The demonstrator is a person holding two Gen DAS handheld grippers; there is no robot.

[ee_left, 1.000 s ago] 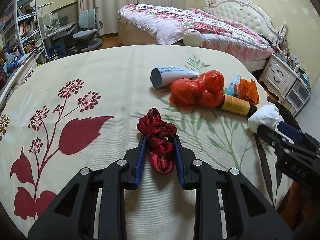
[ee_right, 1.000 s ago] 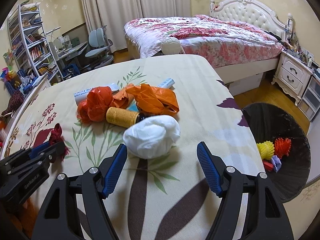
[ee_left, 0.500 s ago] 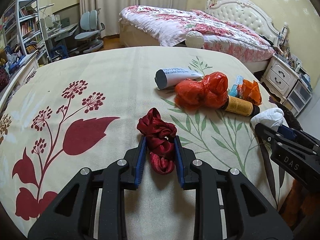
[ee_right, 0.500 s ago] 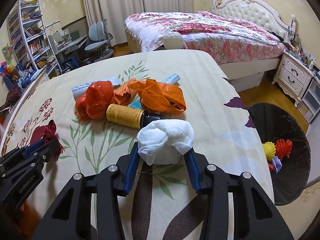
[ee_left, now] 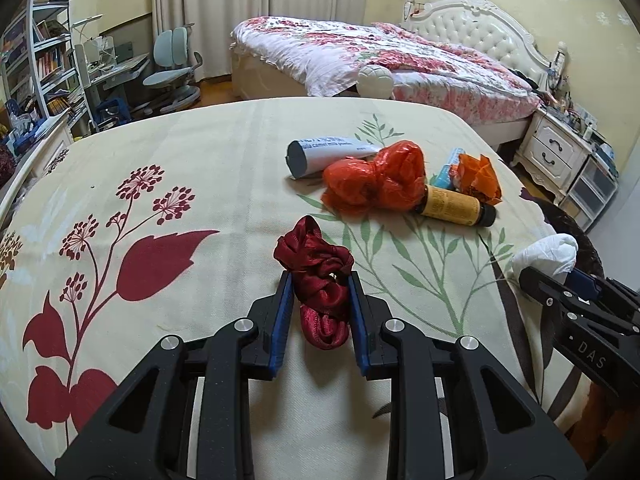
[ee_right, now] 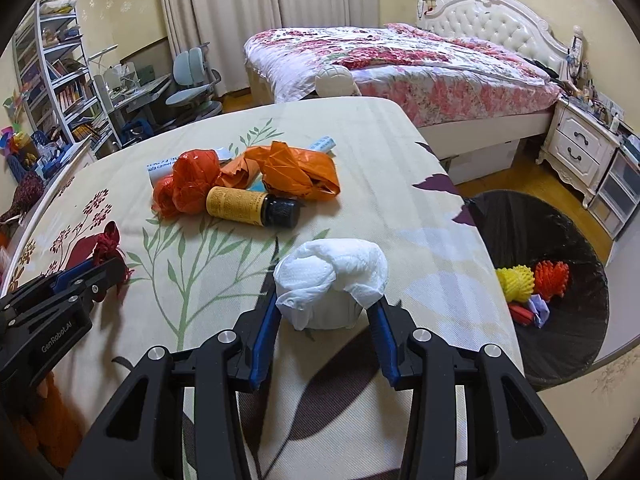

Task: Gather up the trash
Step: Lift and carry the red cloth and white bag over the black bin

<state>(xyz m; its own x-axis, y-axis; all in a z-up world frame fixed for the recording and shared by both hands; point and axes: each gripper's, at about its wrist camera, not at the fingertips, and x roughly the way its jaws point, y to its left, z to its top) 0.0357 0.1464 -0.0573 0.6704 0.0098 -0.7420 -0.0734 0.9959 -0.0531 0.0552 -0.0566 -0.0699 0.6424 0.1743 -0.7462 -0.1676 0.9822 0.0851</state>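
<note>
While a black bin (ee_right: 560,240), right of the right gripper (ee_right: 324,320), already holds a few scraps, each gripper clamps one piece: the right a white tissue wad (ee_right: 332,276), the left gripper (ee_left: 320,308) a red ribbon bundle (ee_left: 316,268). Ahead of both, orange bags (ee_right: 292,168), a brown bottle (ee_right: 248,204) and a tube (ee_left: 320,152) wait on the tablecloth (ee_left: 200,160).
</note>
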